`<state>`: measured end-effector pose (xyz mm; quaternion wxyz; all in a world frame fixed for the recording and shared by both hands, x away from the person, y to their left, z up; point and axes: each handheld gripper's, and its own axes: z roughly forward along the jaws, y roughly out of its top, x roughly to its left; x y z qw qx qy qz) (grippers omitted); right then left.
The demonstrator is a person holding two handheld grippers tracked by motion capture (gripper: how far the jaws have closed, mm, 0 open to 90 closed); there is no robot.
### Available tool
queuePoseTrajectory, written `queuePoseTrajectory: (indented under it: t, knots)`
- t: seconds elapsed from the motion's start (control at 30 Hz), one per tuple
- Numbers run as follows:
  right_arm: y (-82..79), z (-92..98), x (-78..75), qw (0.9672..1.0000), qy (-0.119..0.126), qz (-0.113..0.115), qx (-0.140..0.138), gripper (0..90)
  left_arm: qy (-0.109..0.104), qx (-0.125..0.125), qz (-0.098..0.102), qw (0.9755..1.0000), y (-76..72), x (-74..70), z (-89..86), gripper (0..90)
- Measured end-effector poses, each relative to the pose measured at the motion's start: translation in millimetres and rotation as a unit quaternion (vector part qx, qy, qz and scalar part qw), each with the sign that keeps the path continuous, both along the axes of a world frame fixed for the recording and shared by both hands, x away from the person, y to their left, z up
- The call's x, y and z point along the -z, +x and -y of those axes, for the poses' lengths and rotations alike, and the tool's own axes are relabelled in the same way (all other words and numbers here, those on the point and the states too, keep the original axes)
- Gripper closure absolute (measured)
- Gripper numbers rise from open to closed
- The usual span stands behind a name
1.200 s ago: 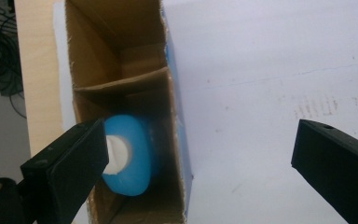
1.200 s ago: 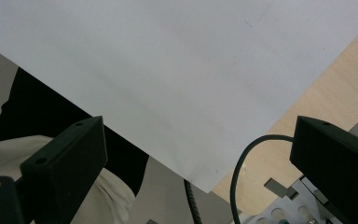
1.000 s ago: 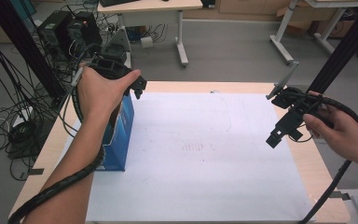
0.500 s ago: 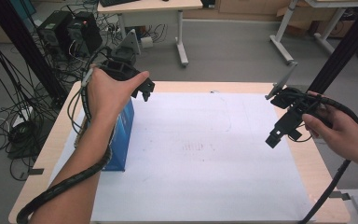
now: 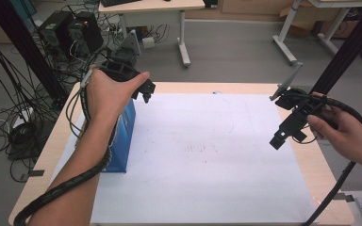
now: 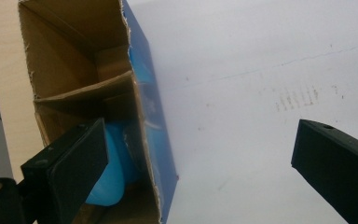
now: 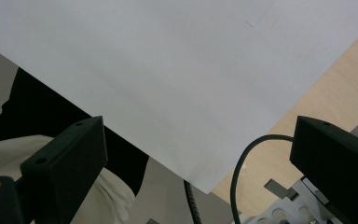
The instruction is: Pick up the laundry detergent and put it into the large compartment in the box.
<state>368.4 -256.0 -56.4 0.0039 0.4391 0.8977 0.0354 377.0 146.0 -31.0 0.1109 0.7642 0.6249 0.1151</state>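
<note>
A tall blue box (image 5: 126,134) stands on the left of a white sheet (image 5: 207,160), partly behind the person's left forearm. In the left gripper view its open top shows brown cardboard walls (image 6: 70,60), a divider and a light blue object (image 6: 109,179) inside. My left gripper (image 5: 145,93) is held above the box's far end, open and holding nothing (image 6: 198,140); one jaw is over the box opening, the other over the sheet. My right gripper (image 5: 278,140) hovers over the sheet's right edge, tilted down, open and holding nothing (image 7: 198,140).
The wooden table (image 5: 313,165) shows bare strips on both sides of the sheet. Cables and computer cases (image 5: 70,33) crowd the floor at the back left. A desk (image 5: 151,7) stands behind. A black cable (image 7: 242,163) loops below the right gripper near the table's edge.
My left gripper has risen and moved away from the person, toward the far end of the box. The right gripper has stayed in place.
</note>
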Motion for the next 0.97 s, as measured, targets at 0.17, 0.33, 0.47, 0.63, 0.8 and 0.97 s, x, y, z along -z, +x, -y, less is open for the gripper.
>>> queuePoseTrajectory:
  t: [0.17, 0.33, 0.47, 0.63, 0.8, 0.97]
  knots:
    - [-0.6, 1.2, -0.3, 1.0, 0.001, 0.0, 0.001, 3.5, 0.0, 0.002, 0.002, 1.0, -1.0, -1.6, 0.0, 4.2]
    - [-1.1, 1.8, -0.4, 1.0, 0.001, 0.0, 0.001, 3.5, -0.001, 0.003, 0.003, 1.0, -1.9, -2.6, -1.1, 4.2]
    - [-0.6, 1.9, 0.0, 1.0, 0.002, -0.001, 0.001, 3.5, -0.006, 0.004, 0.008, 0.9999, -4.0, -3.5, -4.2, 4.2]
    - [-0.9, 0.3, 0.0, 1.0, 0.002, -0.001, -0.001, 3.5, -0.007, 0.003, 0.009, 0.9999, -5.4, -4.1, -5.7, 4.2]
    - [-2.2, -1.1, -0.1, 1.0, 0.002, 0.001, -0.003, 3.5, -0.008, 0.004, 0.01, 0.9999, -7.0, -3.6, -6.8, 4.2]
    - [-3.3, -1.7, -0.2, 1.0, 0.001, 0.002, -0.004, 3.6, -0.009, 0.006, 0.01, 0.9999, -9.2, -3.8, -7.8, 4.2]
